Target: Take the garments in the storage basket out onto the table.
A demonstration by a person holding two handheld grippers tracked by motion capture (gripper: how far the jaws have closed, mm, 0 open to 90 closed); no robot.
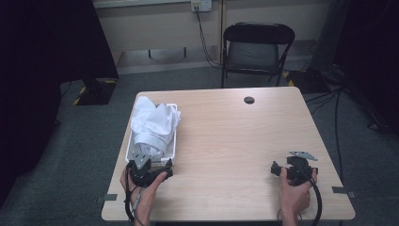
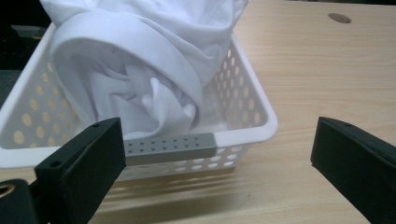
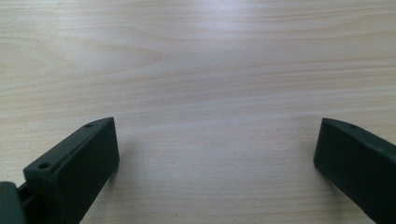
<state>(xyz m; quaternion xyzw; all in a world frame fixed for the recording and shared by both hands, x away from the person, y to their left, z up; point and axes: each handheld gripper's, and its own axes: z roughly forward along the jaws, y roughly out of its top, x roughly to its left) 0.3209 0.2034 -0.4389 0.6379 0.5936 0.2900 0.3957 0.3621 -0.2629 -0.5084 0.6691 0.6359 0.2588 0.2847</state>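
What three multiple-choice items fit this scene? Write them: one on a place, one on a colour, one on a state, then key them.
1. Where does the white perforated basket stand on the wooden table?
A. at the table's left side, just beyond the left gripper
B. at the far right corner
C. on the folding chair

2. What colour is the crumpled cloth in the basket?
A. red
B. white
C. black

3. How do the jaws of the right gripper stand?
A. shut on the cloth
B. shut on the basket's rim
C. wide open over bare tabletop

Key: 1 A, as the high view shows the basket at the left edge ahead of the left gripper. 2 B, as the left gripper view shows white folds. 3 C, as the right gripper view shows wood grain between the parted jaws.
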